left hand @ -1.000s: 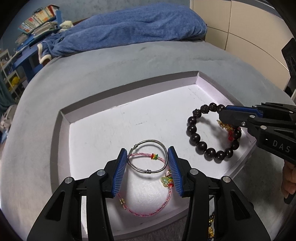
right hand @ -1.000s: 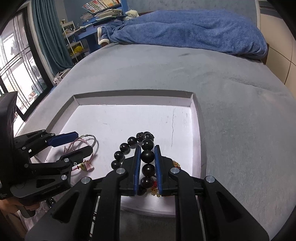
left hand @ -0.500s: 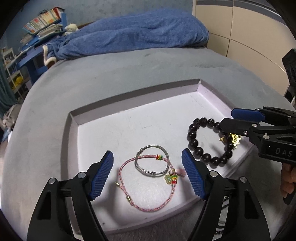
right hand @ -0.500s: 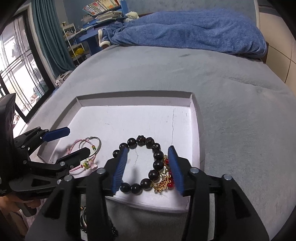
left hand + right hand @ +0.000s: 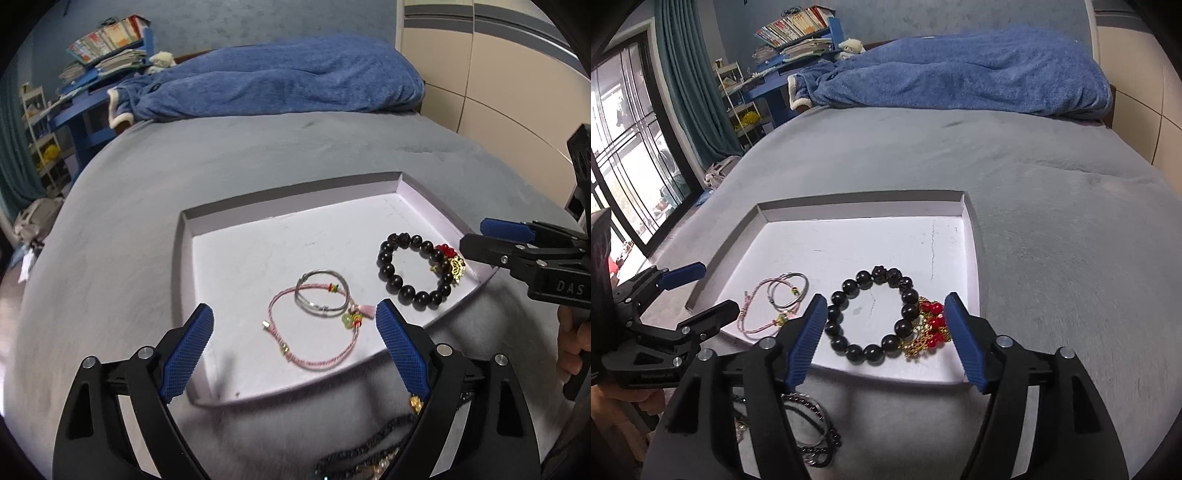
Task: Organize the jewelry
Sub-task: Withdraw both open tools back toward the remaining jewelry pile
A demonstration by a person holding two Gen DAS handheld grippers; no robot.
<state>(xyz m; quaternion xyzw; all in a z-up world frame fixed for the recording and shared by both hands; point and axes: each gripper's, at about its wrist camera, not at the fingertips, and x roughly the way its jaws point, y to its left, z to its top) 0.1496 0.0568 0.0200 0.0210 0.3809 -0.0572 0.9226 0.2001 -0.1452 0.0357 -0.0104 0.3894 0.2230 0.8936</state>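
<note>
A grey plush bed cover [image 5: 1052, 229] fills most of both views, with a rumpled blue blanket [image 5: 960, 77] heaped along its far edge. Beyond that stand a blue desk stacked with books [image 5: 794, 29], a teal curtain [image 5: 687, 74] and a dark-framed window [image 5: 624, 155] on the left; beige panelled walls [image 5: 498, 92] close the room on the right.

A shallow white tray [image 5: 849, 240] lies flat on the cover. Inside it, toward its right near corner, sits a bracelet of dark round beads [image 5: 873, 314] with a red and gold charm cluster [image 5: 929, 326] touching its right side. Toward the left of the tray lie a thin silver bangle [image 5: 321, 293] and a pink cord bracelet [image 5: 314, 332] that overlap each other, the cord carrying a small green charm.

The right gripper [image 5: 886, 332] has its jaws spread wide and grasps nothing; the bead bracelet and its charms lie between the blue pads [image 5: 809, 339] as seen from its camera, touching neither. The left gripper [image 5: 293, 347] is likewise released, hovering at the tray's near edge, with the pink cord and bangle lying between and just ahead of its pads. More jewelry, dark chains [image 5: 812, 428] and beads, lies on the cover just outside the tray's near edge, partly hidden under the grippers
</note>
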